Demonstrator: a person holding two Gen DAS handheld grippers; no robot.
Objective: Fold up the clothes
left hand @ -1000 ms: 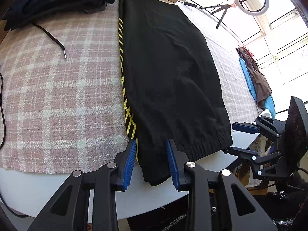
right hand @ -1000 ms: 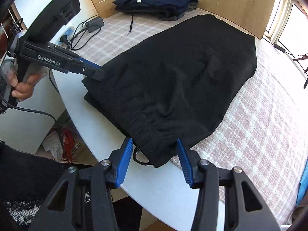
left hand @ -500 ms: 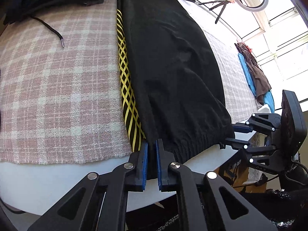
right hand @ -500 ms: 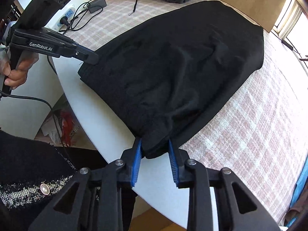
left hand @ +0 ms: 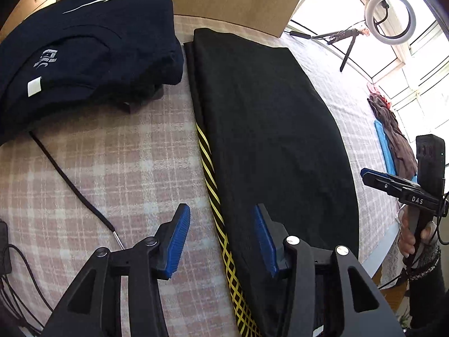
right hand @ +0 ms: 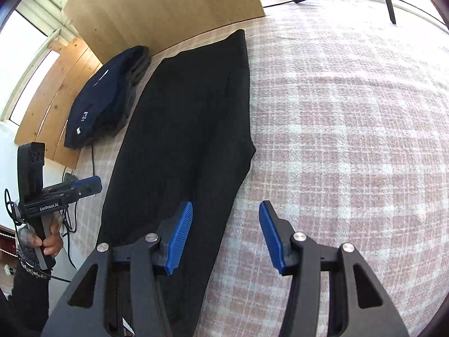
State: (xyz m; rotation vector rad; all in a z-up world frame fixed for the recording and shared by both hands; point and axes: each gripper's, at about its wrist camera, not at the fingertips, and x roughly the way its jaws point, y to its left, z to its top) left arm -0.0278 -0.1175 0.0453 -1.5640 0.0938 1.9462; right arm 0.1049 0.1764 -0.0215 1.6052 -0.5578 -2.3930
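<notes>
right now both claws stand wide open and hold nothing. the left claw (left hand: 221,238) hangs over the near end of the black trousers (left hand: 269,140), which lie flat and long on the pink plaid cloth (left hand: 126,168) covering the counter. its right finger sits above the black fabric, its left finger above bare plaid, and the yellow criss-cross side stripe (left hand: 216,210) runs up between the two blue pads (left hand: 176,238). ahead and to the left of that claw lies a folded navy garment (left hand: 84,50) with white print, close beside the far end of the trousers; a black drawstring (left hand: 73,185) trails from it across the plaid toward the left finger. far ahead to the right, a ring light (left hand: 390,16) stands by the window.

the right claw (right hand: 226,236) hovers at the trousers' other long edge: its left finger is over the black fabric (right hand: 182,146), its right finger over plaid (right hand: 350,112). the trousers stretch away ahead of it toward a wooden panel (right hand: 168,8). off to its left the other claw (right hand: 84,185) shows, gripped by a hand (right hand: 50,241) at the counter's side, with the navy pile (right hand: 106,98) beyond it.
</notes>
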